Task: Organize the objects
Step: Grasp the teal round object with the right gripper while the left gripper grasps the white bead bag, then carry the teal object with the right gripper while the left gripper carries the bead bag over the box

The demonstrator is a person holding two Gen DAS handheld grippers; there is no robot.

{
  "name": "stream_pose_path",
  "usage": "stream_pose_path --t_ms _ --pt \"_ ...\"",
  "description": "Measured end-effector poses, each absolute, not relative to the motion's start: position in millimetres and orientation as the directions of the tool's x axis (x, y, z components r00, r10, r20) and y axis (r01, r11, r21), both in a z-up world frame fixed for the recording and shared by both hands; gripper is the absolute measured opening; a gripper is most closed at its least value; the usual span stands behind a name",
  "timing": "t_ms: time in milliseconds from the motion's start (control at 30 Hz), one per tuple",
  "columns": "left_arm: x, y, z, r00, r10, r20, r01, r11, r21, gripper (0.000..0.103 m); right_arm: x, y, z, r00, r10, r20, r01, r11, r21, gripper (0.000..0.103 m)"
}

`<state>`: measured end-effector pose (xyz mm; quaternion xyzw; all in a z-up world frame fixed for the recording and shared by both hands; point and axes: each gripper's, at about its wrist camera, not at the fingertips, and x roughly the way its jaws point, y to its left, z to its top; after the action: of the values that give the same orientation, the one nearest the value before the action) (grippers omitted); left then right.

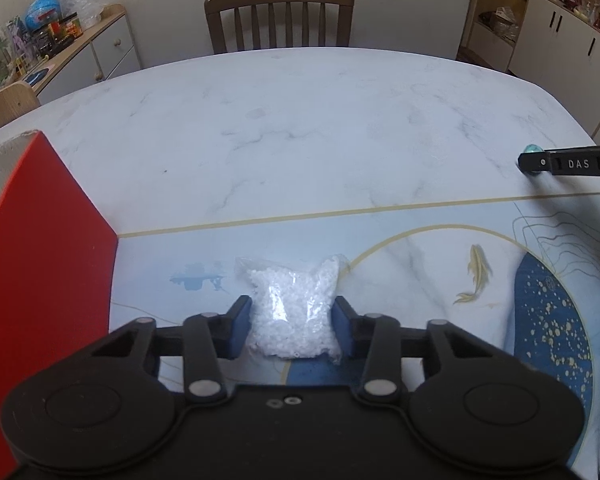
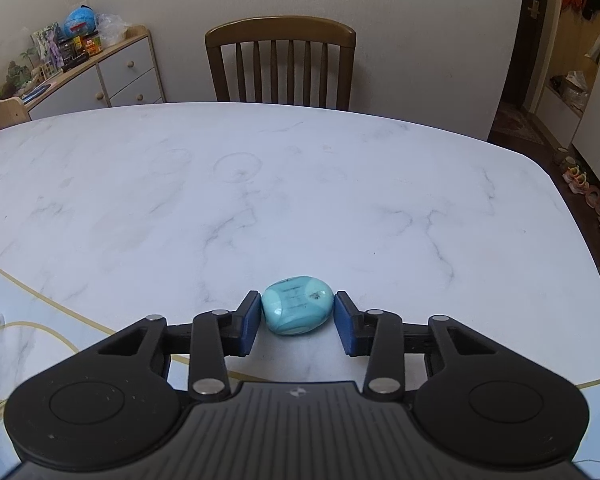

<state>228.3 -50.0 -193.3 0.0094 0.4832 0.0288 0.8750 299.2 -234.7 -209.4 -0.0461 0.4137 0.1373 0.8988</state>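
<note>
A small clear bag of white beads (image 1: 294, 308) lies on the patterned mat, close to me. My left gripper (image 1: 290, 320) has its blue pads pressed against both sides of the bag, shut on it. A turquoise rounded case (image 2: 298, 310) sits on the marble table (image 2: 300, 184). My right gripper (image 2: 296, 320) closes on the case, with a pad touching each side. In the left wrist view the right gripper (image 1: 534, 162) shows at the right edge, the turquoise case (image 1: 534, 148) peeking out at its tip.
A red box (image 1: 40, 260) stands at the left, close to the left gripper. A wooden chair (image 2: 280, 64) is tucked in at the table's far side. A cabinet with clutter (image 2: 100, 68) stands at the back left. The blue and gold mat (image 1: 440, 264) covers the near part of the table.
</note>
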Motion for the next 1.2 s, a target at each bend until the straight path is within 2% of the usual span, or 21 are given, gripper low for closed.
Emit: stream_pose_path --t_ms 267,667,1200 --pt "219.3 -47.7 -182.2 0.531 0.058 -0.846 -0.056 0.998 0.034 0.037 269.7 -219.9 -182.8 0.616 0.263 -0.742 -0.307 0.948 0.081 0.039" --pt "193.2 -40.4 -138.8 0.544 0.053 -0.837 -0.086 0.996 0.007 0.036 197.3 -171.1 -111.9 0.602 0.400 -0.691 -0.418 0.895 0.154 0.039" --pt "144.7 -3.0 -81.7 0.612 0.006 -0.791 -0.077 0.996 -0.051 0.036 114.6 -90.3 -46.8 0.576 0.503 -0.644 -0.542 0.825 0.159 0.039"
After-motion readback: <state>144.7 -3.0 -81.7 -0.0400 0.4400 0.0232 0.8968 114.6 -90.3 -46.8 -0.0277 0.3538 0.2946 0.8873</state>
